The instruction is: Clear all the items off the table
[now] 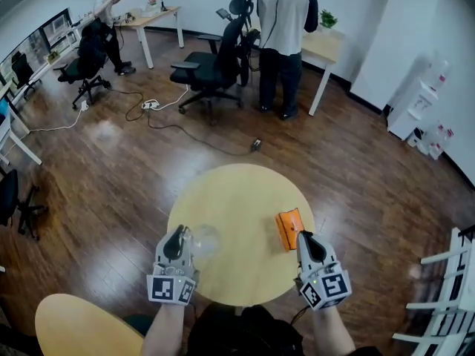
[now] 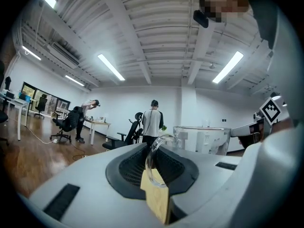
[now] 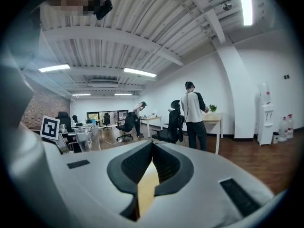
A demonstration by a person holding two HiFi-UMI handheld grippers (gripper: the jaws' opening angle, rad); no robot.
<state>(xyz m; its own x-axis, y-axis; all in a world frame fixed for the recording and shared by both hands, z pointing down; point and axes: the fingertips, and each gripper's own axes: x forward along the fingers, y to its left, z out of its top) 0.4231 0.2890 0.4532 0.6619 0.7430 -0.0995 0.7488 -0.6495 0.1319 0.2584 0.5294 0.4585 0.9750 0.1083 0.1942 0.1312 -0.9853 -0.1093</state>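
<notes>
A clear glass mug [image 1: 205, 239] hangs over the near left part of the round yellow table [image 1: 237, 199]. My left gripper [image 1: 178, 237] is shut on its handle. In the left gripper view the curved handle [image 2: 153, 160] sits between the jaws of the left gripper [image 2: 154, 161], and the mug's body [image 2: 202, 139] stands to the right. An orange box [image 1: 289, 228] lies on the table's right side. My right gripper [image 1: 306, 239] is just behind its near edge, jaws shut with nothing between them. In the right gripper view the right gripper [image 3: 152, 148] points level across the room.
A black office chair [image 1: 215, 69] and a standing person [image 1: 283, 28] are beyond the table by a desk [image 1: 326, 47]. Cables [image 1: 159, 113] trail on the wood floor. A white rack [image 1: 445, 302] stands at the right. Another yellow round surface [image 1: 82, 325] is at the lower left.
</notes>
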